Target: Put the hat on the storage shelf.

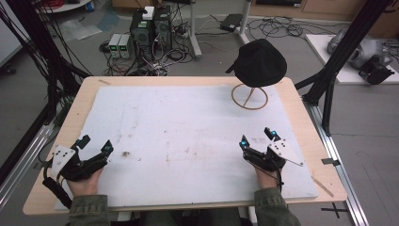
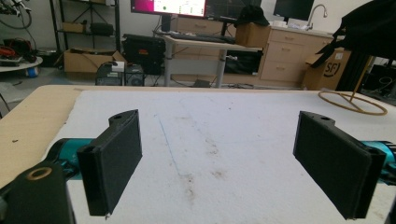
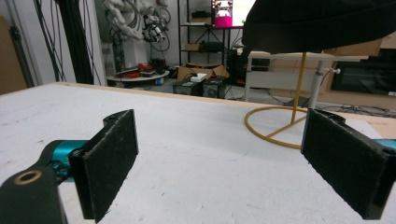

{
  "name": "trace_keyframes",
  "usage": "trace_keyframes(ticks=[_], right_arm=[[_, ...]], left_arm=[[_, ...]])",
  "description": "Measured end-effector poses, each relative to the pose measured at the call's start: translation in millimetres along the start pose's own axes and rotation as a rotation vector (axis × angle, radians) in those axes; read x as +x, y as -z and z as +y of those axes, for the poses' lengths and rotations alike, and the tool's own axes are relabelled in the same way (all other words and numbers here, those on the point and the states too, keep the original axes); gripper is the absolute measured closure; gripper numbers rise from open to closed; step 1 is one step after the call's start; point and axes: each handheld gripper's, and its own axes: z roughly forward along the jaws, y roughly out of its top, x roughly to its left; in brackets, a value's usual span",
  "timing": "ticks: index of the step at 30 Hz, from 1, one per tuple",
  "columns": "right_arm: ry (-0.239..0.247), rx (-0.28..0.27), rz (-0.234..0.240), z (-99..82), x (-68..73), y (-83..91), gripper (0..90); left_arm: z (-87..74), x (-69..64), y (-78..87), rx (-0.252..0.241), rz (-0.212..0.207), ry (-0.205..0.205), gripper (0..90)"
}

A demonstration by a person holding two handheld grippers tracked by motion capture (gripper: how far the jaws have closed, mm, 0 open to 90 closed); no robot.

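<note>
Presently, the largest item on record is the wooden table (image 1: 301, 117), covered almost edge to edge by a white mat (image 1: 188, 136) bearing brown stains and faint scuff lines.

Next in size is the black hat (image 1: 259, 62). It sits on top of a yellow wire stand (image 1: 250, 97), ahead of the right gripper (image 1: 258, 138) and slightly to that gripper's left, well apart from it. In the right gripper view the hat (image 3: 322, 23) overhangs the upper frame, and the stand's ring base (image 3: 275, 126) lies on the mat just beyond the far jaw tips. From the left gripper (image 1: 96, 145) the hat (image 2: 369, 28) and stand (image 2: 353, 101) are far off, ahead and to its right.

The right gripper (image 3: 219, 163) rests low over the mat near the table's front edge, held by a hand in an olive sleeve. Its jaws stand wide apart, with bare mat between them.

The left gripper (image 2: 219, 163) sits likewise near the front edge, toward the left corner. Its jaws are also spread wide and grip nothing; a stained patch of mat lies between and just ahead of them.
</note>
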Motion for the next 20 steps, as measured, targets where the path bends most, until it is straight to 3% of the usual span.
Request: trace_keyframes(ticks=[12, 16, 20], right_arm=[[-0.011, 0.002, -0.018, -2.0, -9.6, 6.1, 10.2], [-0.013, 0.011, -0.031, -1.6, -15.3, 9.6, 10.3], [0.012, 0.085, -0.054, 0.5, -26.2, 12.0, 10.3]], left_arm=[[-0.5, 1.3, -2.7, -0.025, 0.005, 0.020, 15.8], [0.2, 3.1, -3.8, -0.002, 0.000, 0.026, 15.8], [6.1, 2.9, -6.2, 0.063, -0.009, -0.003, 15.6]])
